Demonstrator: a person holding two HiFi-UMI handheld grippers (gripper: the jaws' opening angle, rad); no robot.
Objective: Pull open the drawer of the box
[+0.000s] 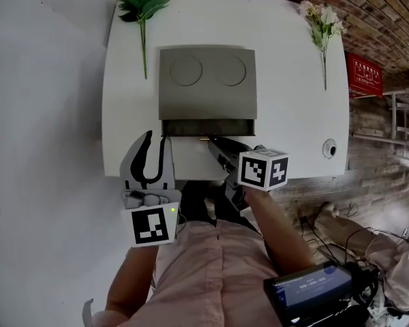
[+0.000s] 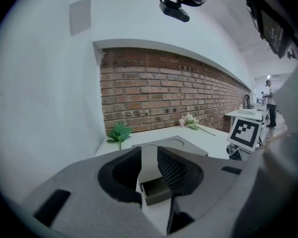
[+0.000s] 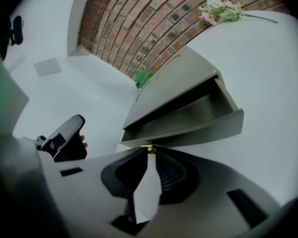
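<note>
A grey box (image 1: 208,84) with two round marks on its lid stands in the middle of the white table (image 1: 293,114). Its drawer (image 1: 208,127) is pulled out a little toward me, and its hollow inside (image 3: 188,120) shows in the right gripper view. My right gripper (image 1: 211,142) is at the drawer's front, its tips (image 3: 149,150) pinched on the small brass knob (image 3: 148,147). My left gripper (image 1: 159,142) hangs just left of the drawer front, jaws open and empty. In the left gripper view (image 2: 149,155), a corner of the drawer (image 2: 156,191) shows beyond the jaws.
A green leafy sprig (image 1: 143,5) lies at the table's back left. A pale flower stem (image 1: 322,22) lies at the back right. A round grommet (image 1: 329,148) sits near the right front corner. The table's front edge runs just under both grippers. A brick wall (image 2: 164,90) stands behind.
</note>
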